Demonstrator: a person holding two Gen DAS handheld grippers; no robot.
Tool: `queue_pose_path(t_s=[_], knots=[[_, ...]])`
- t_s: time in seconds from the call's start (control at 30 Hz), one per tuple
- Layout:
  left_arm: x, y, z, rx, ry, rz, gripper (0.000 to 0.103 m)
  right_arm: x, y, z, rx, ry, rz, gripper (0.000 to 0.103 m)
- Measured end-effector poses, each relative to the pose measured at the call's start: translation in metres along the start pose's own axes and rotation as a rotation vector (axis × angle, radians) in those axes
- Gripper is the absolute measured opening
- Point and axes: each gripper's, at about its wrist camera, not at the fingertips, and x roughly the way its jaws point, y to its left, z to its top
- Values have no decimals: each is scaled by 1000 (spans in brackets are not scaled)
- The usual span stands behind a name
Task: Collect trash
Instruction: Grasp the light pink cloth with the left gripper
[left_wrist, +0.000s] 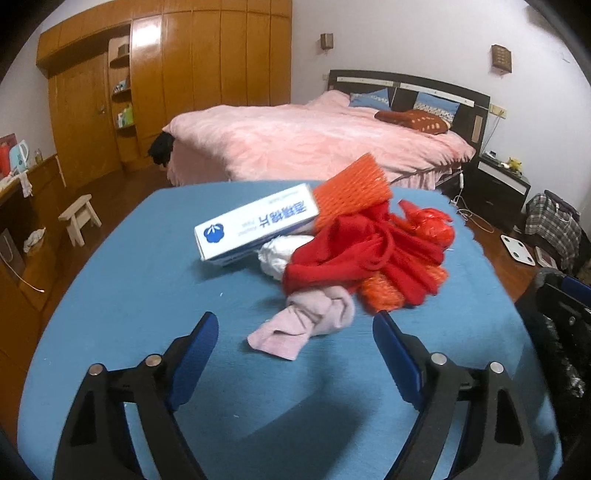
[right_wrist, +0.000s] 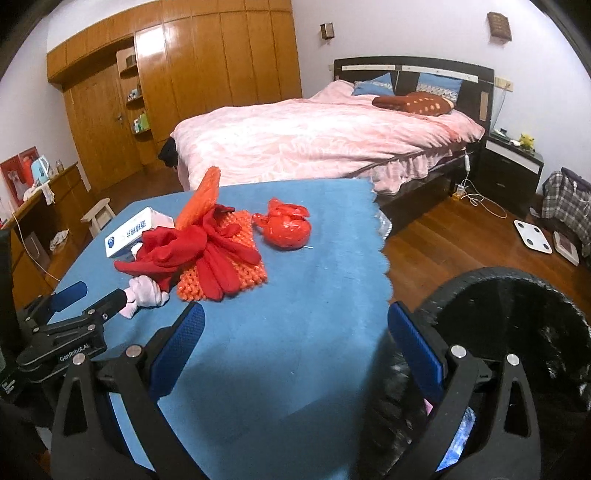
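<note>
A pile lies on the blue table (left_wrist: 147, 295): a white and blue box (left_wrist: 255, 227), orange foam net (left_wrist: 351, 195), red gloves (left_wrist: 354, 258), a crumpled red plastic bag (left_wrist: 432, 225), white tissue (left_wrist: 275, 258) and a pink cloth (left_wrist: 310, 325). My left gripper (left_wrist: 295, 339) is open, its fingers either side of the pink cloth, just short of it. In the right wrist view the pile (right_wrist: 207, 251) and red bag (right_wrist: 286, 225) sit ahead to the left. My right gripper (right_wrist: 295, 332) is open and empty over the table's right edge, above a black bin (right_wrist: 517, 332).
The black bin also shows at the right edge of the left wrist view (left_wrist: 561, 332). A pink bed (right_wrist: 314, 136) stands behind the table. A small wooden stool (left_wrist: 79, 218) and a wooden counter (left_wrist: 22, 206) are to the left. A white scale (right_wrist: 533, 236) lies on the floor.
</note>
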Motion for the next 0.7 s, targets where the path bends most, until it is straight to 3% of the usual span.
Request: queue_pose_path(t_s=[0.37, 0.7], knots=[[29, 3, -3, -6, 78, -27, 75, 29, 8, -2, -30, 37, -8, 97], [32, -5, -5, 31, 93, -71, 44, 36, 13, -4, -39, 52, -4, 97]])
